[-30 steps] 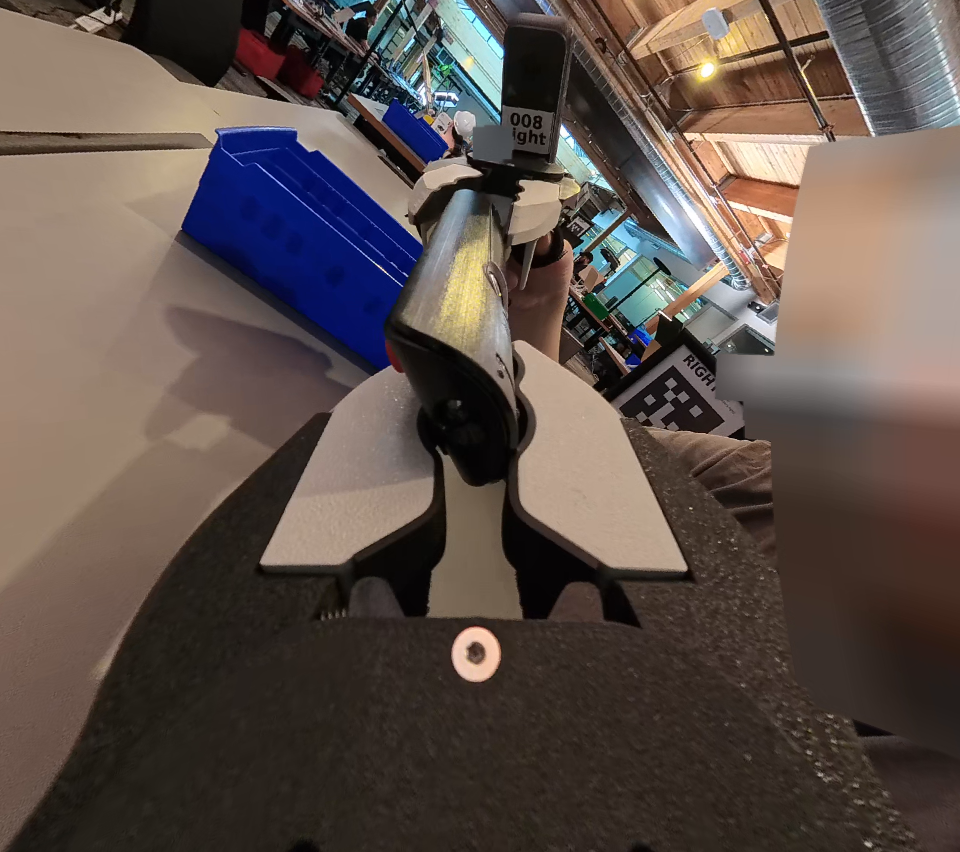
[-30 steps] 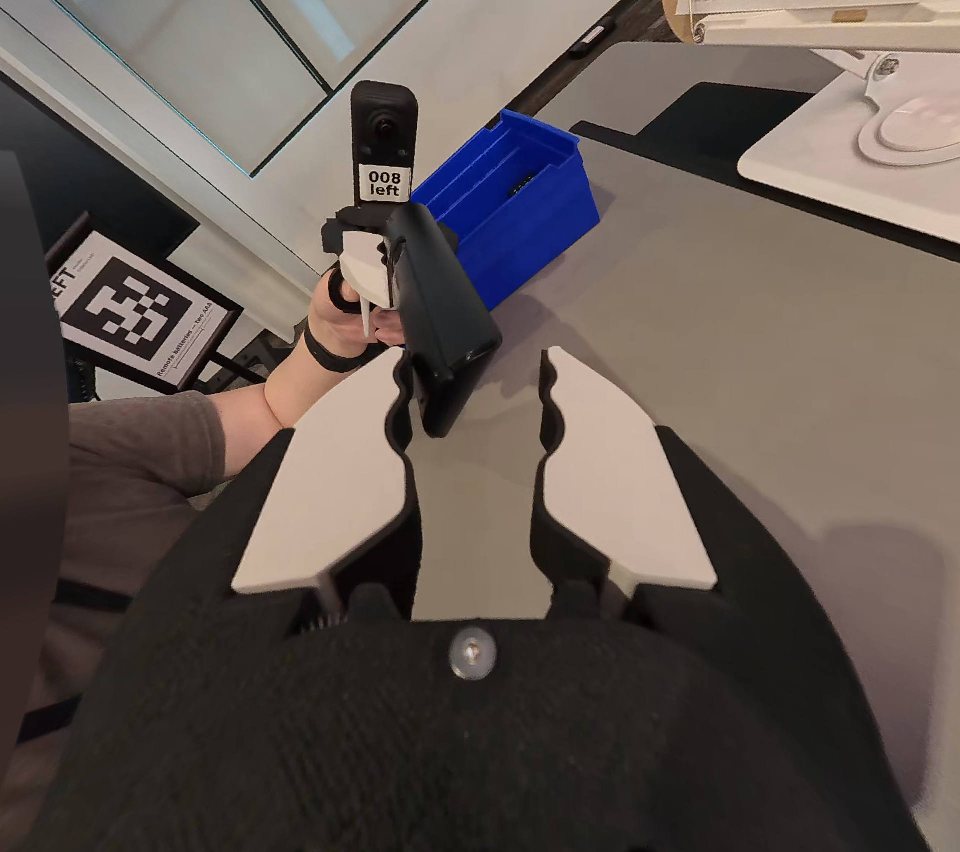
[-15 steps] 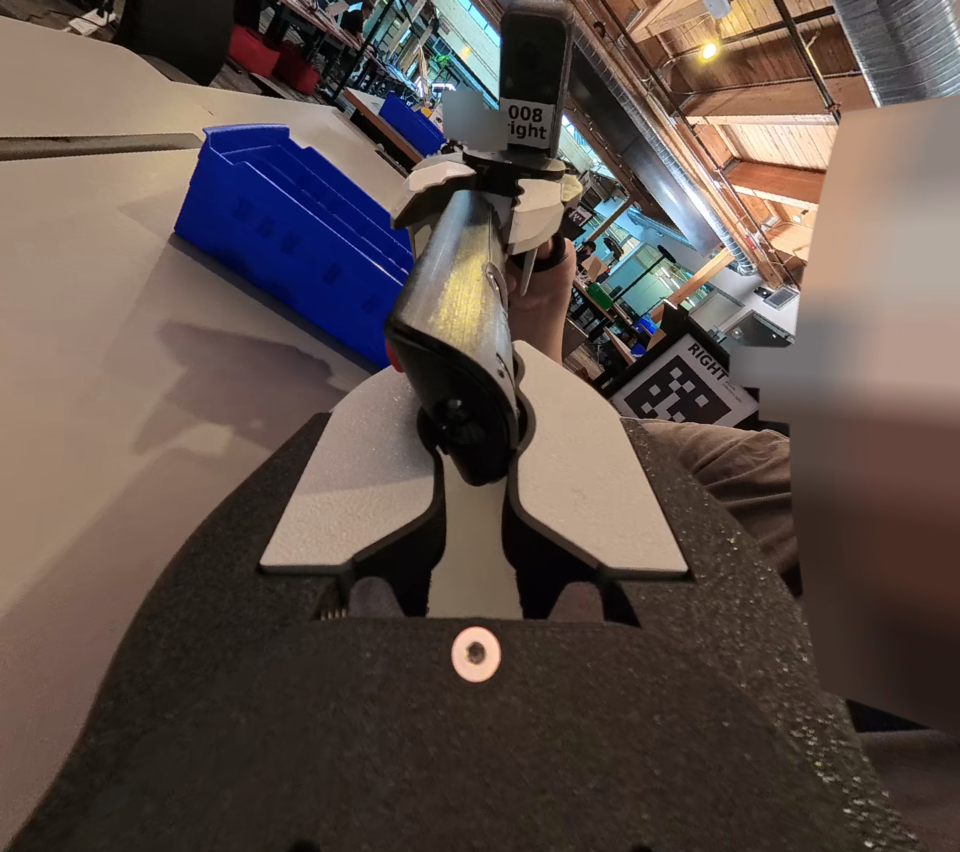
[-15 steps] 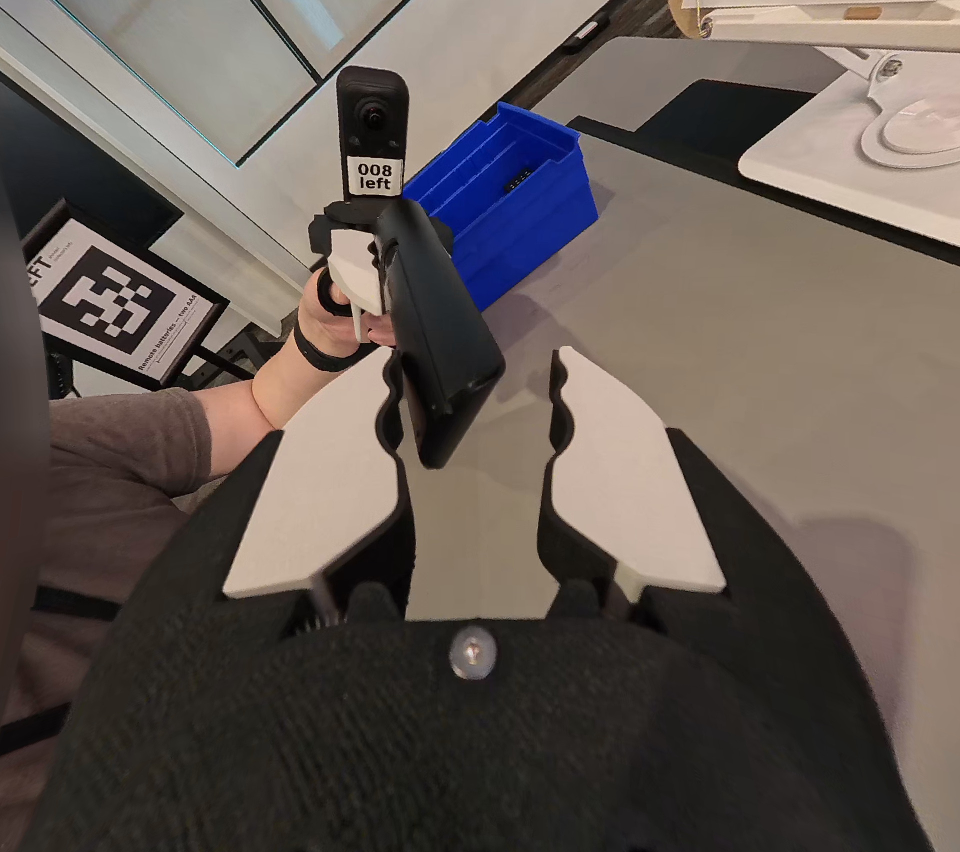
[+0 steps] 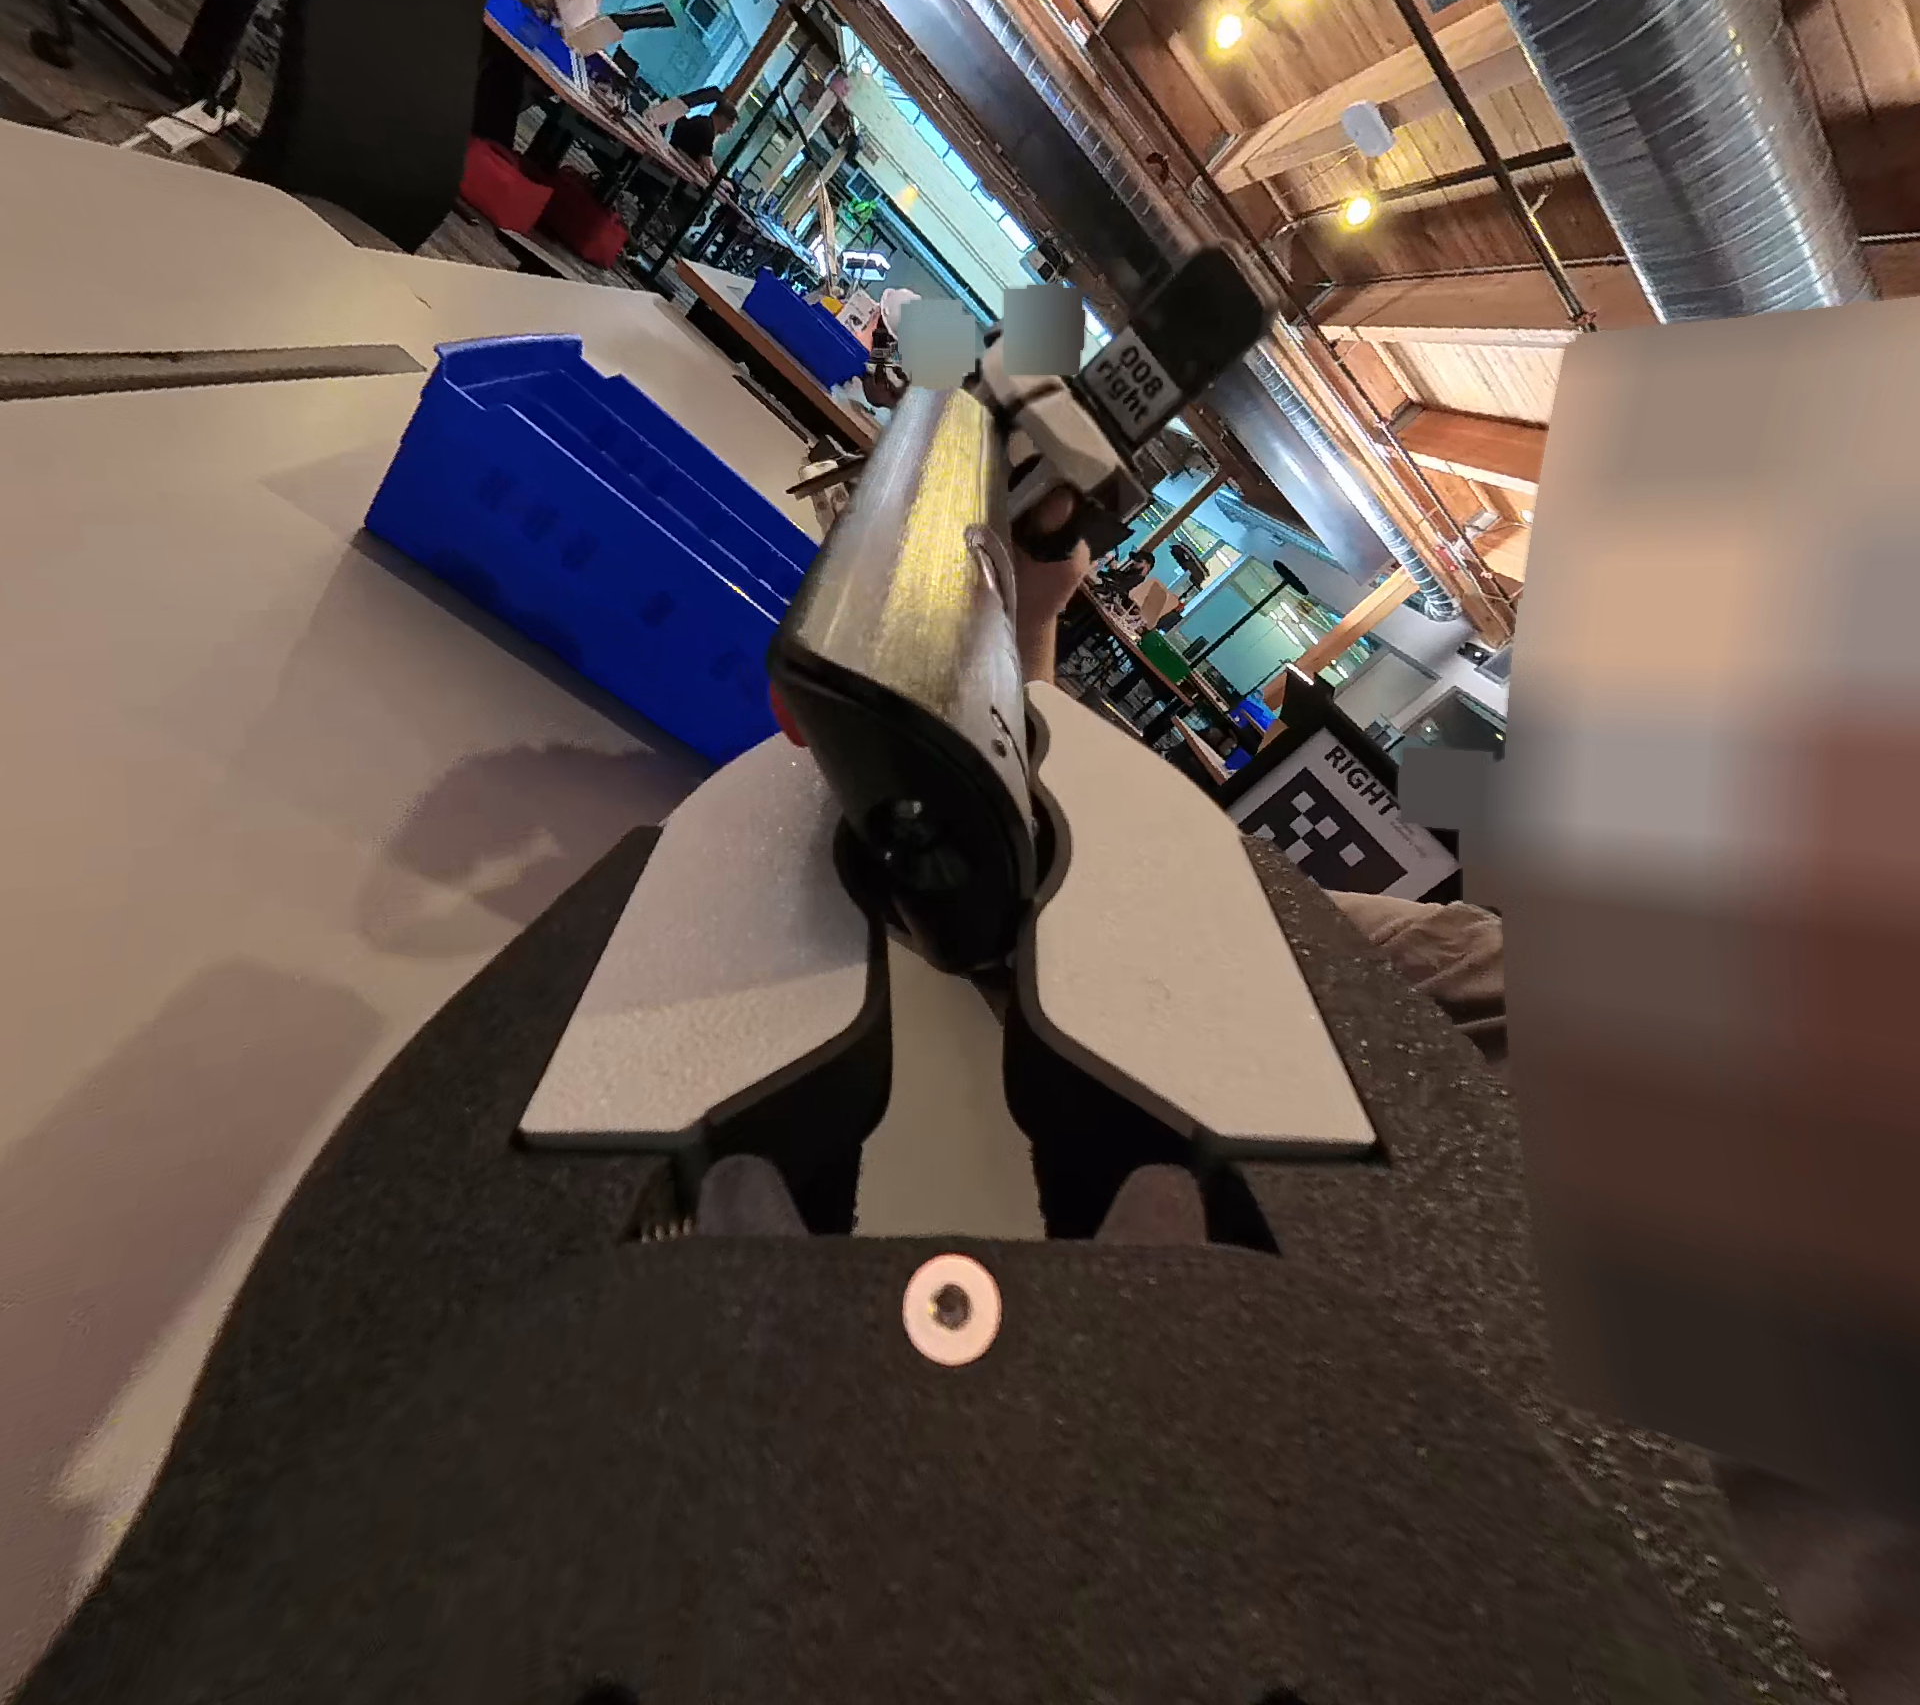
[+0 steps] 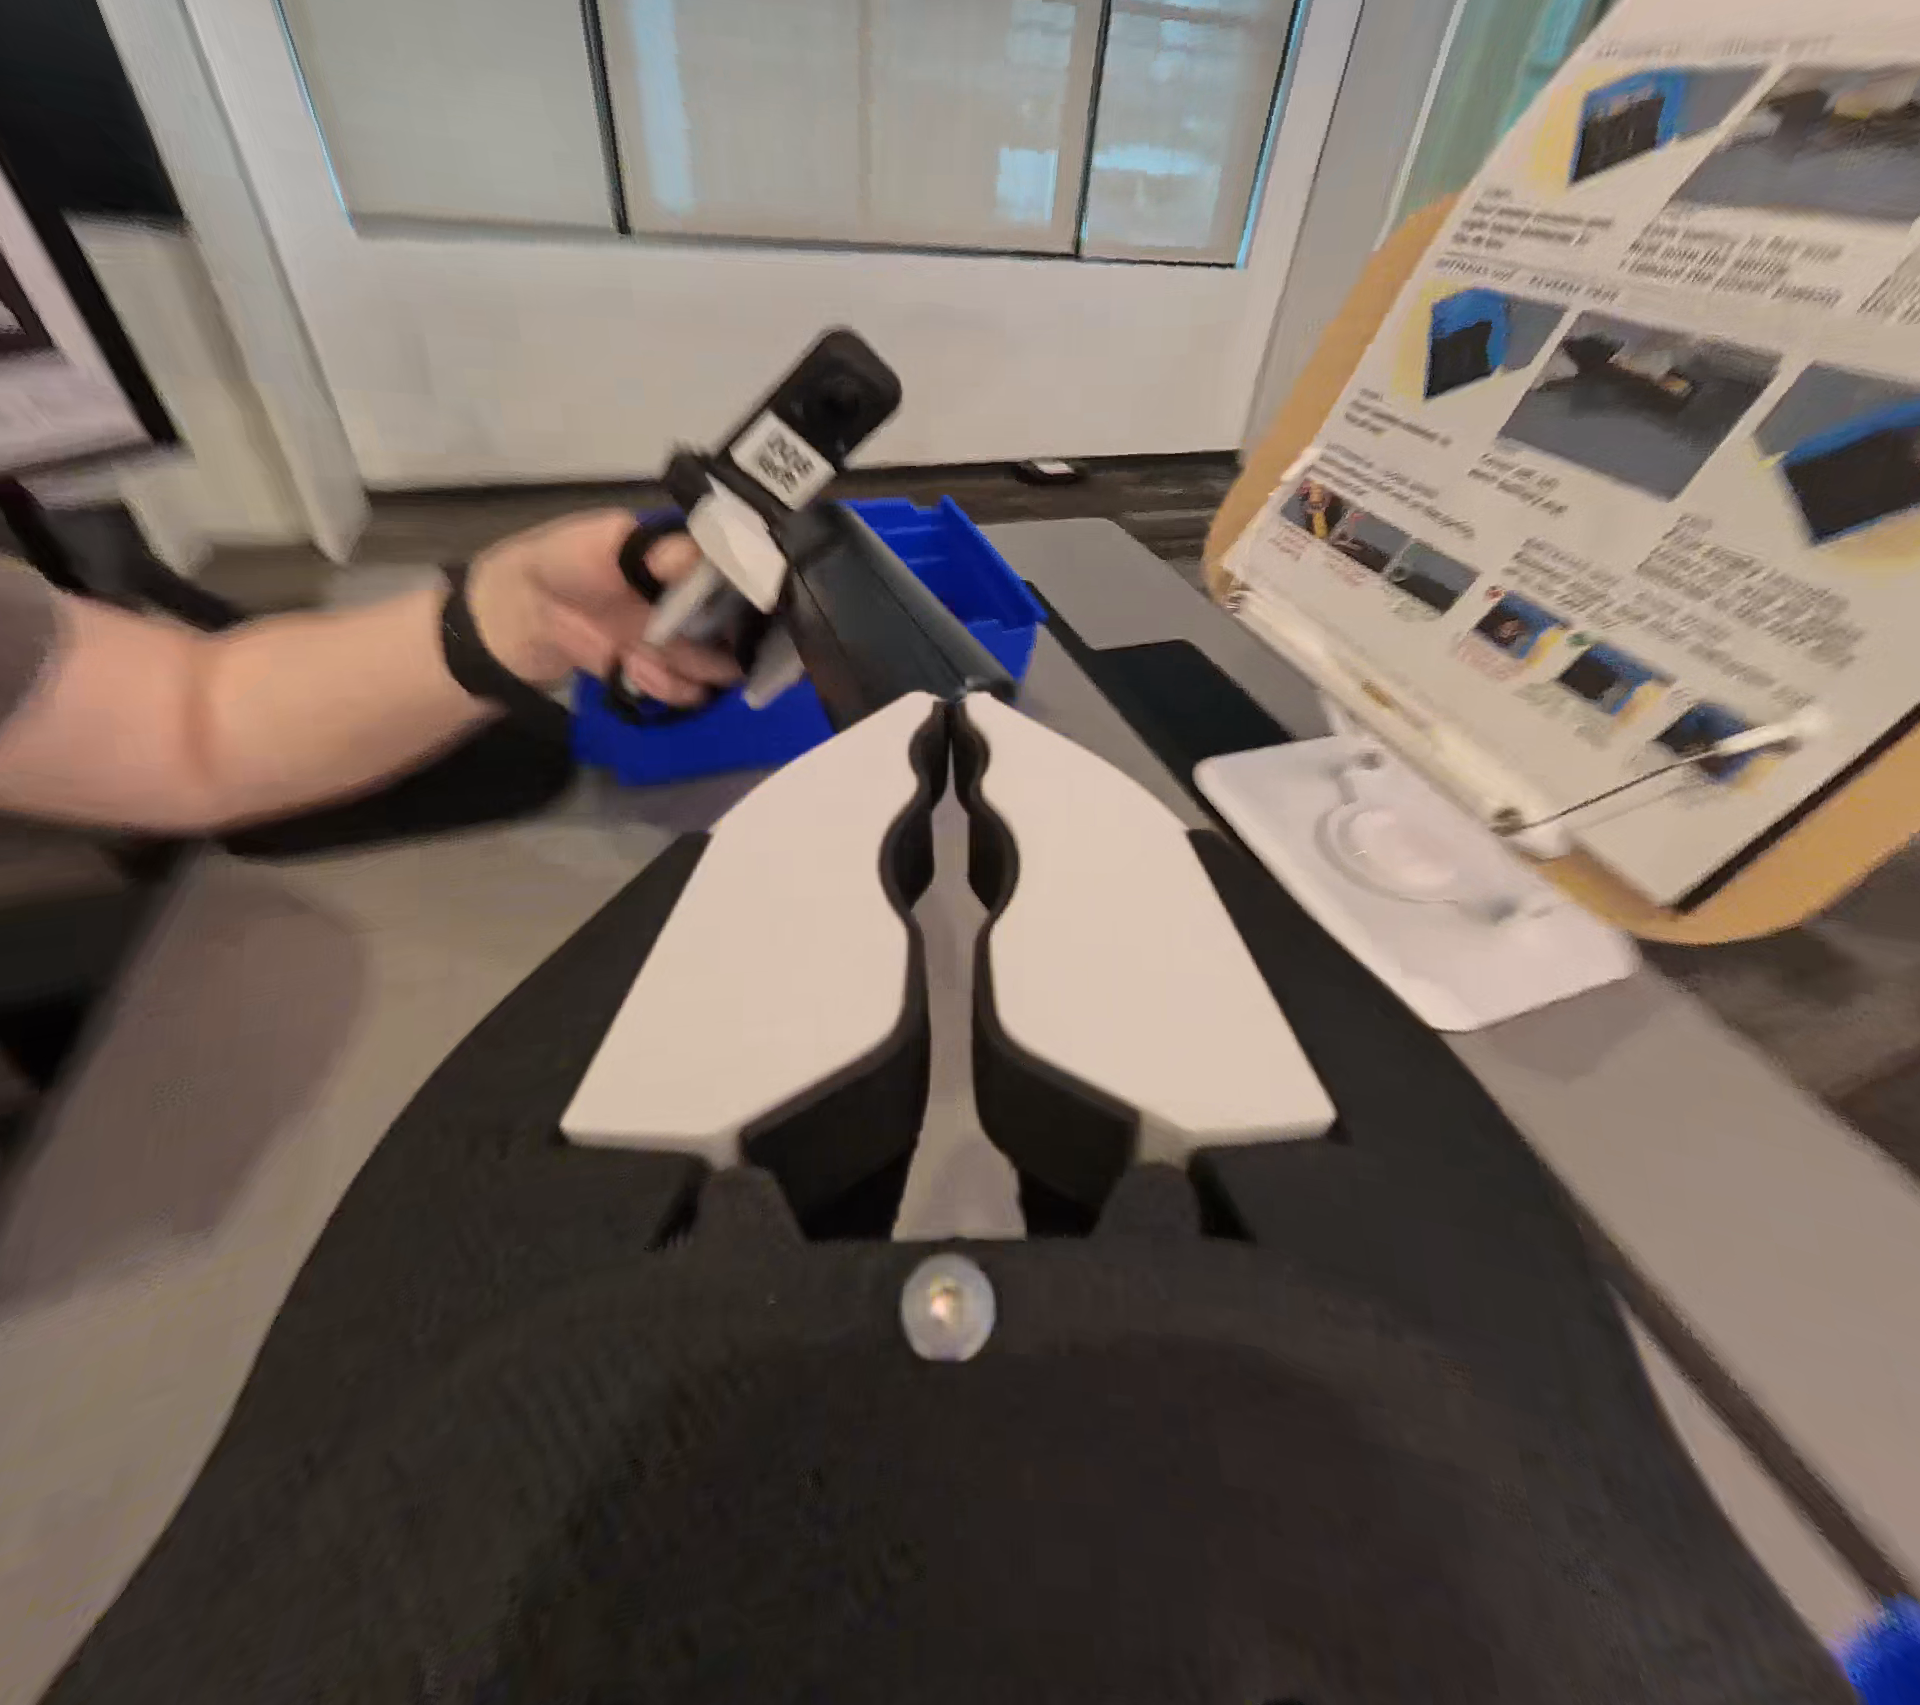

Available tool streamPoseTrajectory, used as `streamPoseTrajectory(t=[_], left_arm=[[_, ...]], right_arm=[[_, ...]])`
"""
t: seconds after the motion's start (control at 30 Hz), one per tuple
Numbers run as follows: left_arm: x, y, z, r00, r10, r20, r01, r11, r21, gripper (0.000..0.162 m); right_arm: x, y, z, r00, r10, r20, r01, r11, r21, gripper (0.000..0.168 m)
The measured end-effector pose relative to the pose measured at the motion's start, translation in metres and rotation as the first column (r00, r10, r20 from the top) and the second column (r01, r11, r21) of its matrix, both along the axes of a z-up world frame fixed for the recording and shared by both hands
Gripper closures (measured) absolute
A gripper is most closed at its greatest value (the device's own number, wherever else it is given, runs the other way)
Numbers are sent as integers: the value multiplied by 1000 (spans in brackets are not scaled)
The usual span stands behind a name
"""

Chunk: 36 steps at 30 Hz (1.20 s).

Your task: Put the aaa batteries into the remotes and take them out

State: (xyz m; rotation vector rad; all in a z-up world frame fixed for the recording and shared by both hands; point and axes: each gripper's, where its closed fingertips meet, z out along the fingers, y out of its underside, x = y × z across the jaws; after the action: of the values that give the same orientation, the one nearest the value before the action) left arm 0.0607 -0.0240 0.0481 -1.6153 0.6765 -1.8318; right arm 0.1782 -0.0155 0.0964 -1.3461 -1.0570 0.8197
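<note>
While the left gripper (image 5: 951, 834) clamps the remote (image 5: 904, 668) by its near end, long axis running toward 12 o'clock, the right gripper (image 6: 951, 720) is nearly closed, pinching the remote's far edge.

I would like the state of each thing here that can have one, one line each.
left gripper: shut on the remote.
right gripper: jaws almost together at the remote's far end, grip unclear.
remote: held above the table.
blue bin: open, on the table.
</note>
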Motion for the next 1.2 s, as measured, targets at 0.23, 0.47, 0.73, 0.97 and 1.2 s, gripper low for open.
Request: streamPoseTrajectory(t=[0.23,0.47,0.73,0.97,1.2], left_arm=[[-1,-13,5,996,-85,3,85,996,-31,141],[3,-17,-3,989,-145,2,145,984,-101,141],[4,-22,-5,985,-173,-15,171,981,-88,141],[3,-19,-4,989,-149,-22,147,986,-74,141],[2,-19,-2,989,-146,-13,144,987,-71,141]], right_arm=[[2,-33,7,969,-152,193,-2,779,627,164],[-7,-39,-10,940,-149,307,-81,776,626,149],[-10,-38,-18,970,76,229,-152,931,331,148],[-13,-34,-16,978,109,176,-144,968,204,148],[-14,-31,-18,980,80,183,-123,963,239,146]])
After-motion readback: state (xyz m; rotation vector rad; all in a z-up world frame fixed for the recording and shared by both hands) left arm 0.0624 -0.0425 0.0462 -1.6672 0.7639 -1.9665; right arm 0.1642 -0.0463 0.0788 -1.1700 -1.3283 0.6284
